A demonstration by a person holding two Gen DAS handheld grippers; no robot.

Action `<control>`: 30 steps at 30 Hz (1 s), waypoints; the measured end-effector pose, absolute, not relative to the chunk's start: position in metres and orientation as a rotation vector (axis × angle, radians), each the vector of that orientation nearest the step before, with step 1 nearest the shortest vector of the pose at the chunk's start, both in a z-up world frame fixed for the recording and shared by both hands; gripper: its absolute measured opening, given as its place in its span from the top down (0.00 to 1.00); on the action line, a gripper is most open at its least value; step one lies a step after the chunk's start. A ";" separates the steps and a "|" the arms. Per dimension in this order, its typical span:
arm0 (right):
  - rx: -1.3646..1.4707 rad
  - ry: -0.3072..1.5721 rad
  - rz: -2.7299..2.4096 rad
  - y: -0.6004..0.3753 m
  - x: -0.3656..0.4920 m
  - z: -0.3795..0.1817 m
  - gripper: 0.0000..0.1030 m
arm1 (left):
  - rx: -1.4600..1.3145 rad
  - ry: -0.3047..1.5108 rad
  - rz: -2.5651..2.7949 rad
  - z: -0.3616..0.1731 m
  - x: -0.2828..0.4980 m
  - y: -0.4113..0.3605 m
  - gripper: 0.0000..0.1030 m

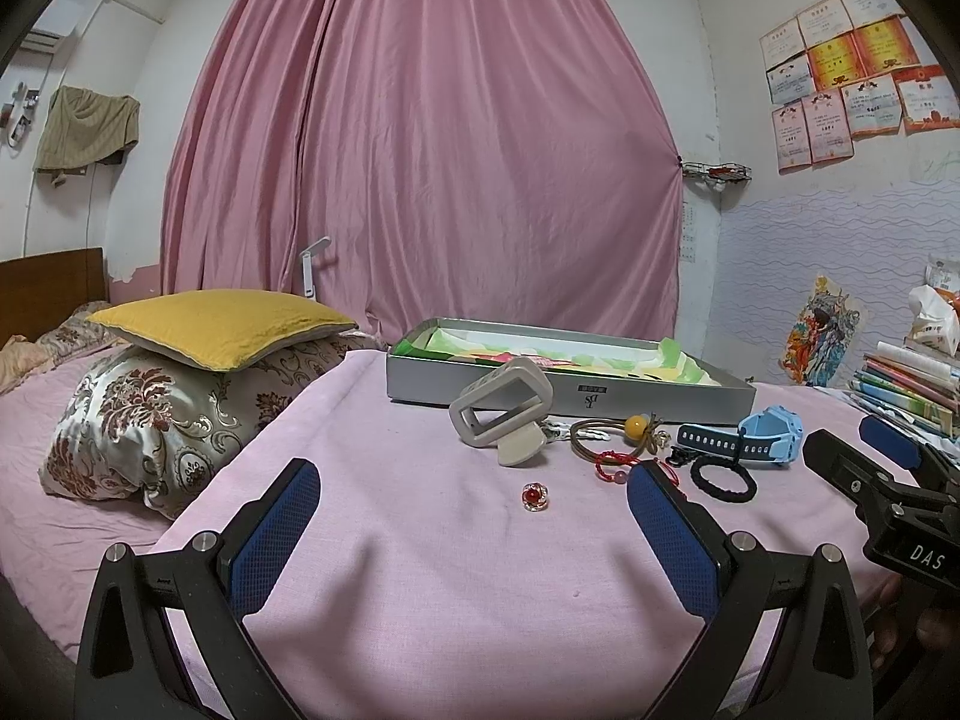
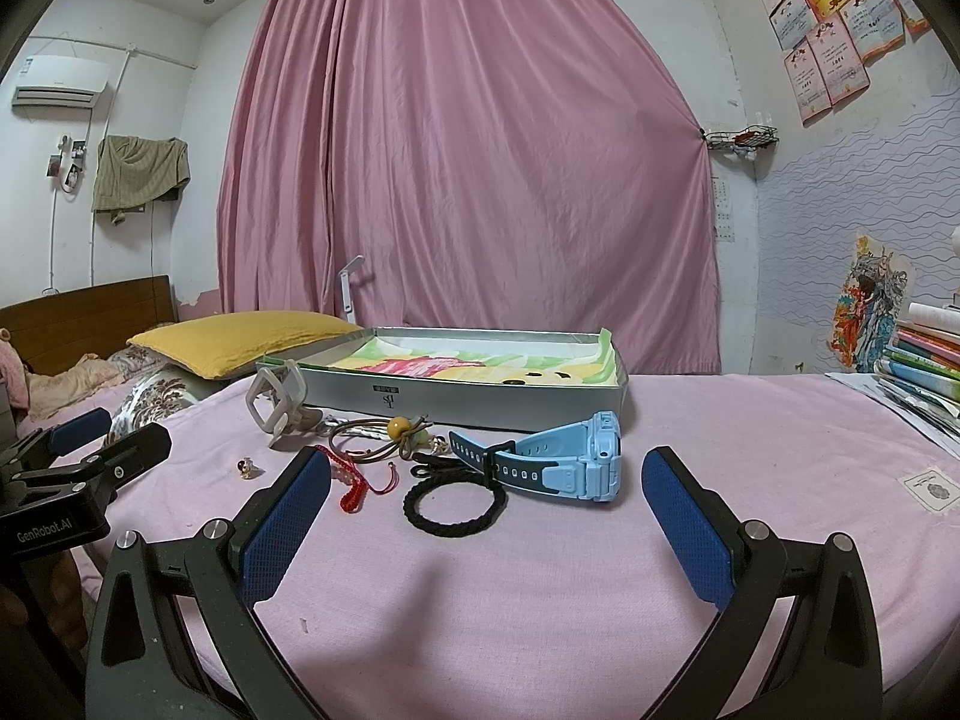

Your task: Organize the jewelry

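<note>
Both sets of fingers released, nothing held: left gripper [image 1: 474, 495], right gripper [image 2: 489, 483]. Bare pink bed cover [image 1: 420, 570] fills the lower frame. Mid-frame cluster before one silver box [image 1: 630, 399]: one ring [image 1: 534, 497], one hair claw [image 1: 501, 411], one blue watch [image 2: 564, 459], one black hair tie [image 2: 456, 501], one red bracelet [image 2: 354, 480].

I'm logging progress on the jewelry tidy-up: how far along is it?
Nothing looks done: the box holds no jewelry. Both the left gripper and the right gripper are open and empty. Still left on the cloth: ring, hair clip, red bracelet, black hair tie, blue watch.
</note>
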State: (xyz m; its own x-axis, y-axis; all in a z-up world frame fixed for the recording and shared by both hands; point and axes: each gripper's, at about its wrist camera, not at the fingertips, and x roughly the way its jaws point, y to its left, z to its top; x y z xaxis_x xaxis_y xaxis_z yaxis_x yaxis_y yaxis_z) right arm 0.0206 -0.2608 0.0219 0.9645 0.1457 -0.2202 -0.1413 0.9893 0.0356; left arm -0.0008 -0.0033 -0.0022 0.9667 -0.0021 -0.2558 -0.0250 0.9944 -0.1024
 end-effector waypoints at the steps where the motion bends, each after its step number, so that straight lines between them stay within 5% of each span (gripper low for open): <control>1: 0.019 0.224 0.145 -0.261 0.021 0.022 0.01 | -0.105 0.259 0.012 -0.002 -0.001 -0.004 0.00; 30: -0.037 0.305 0.191 -0.263 0.032 0.030 0.01 | -0.075 0.334 -0.062 0.006 0.016 -0.002 0.00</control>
State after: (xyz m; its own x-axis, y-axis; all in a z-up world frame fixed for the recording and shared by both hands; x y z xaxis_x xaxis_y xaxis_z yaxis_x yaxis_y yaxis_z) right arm 0.0316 -0.2632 0.0300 0.9357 0.1816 -0.3023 -0.1928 0.9812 -0.0075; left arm 0.0160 -0.0018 0.0065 0.9428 -0.0728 -0.3254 0.0480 0.9954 -0.0834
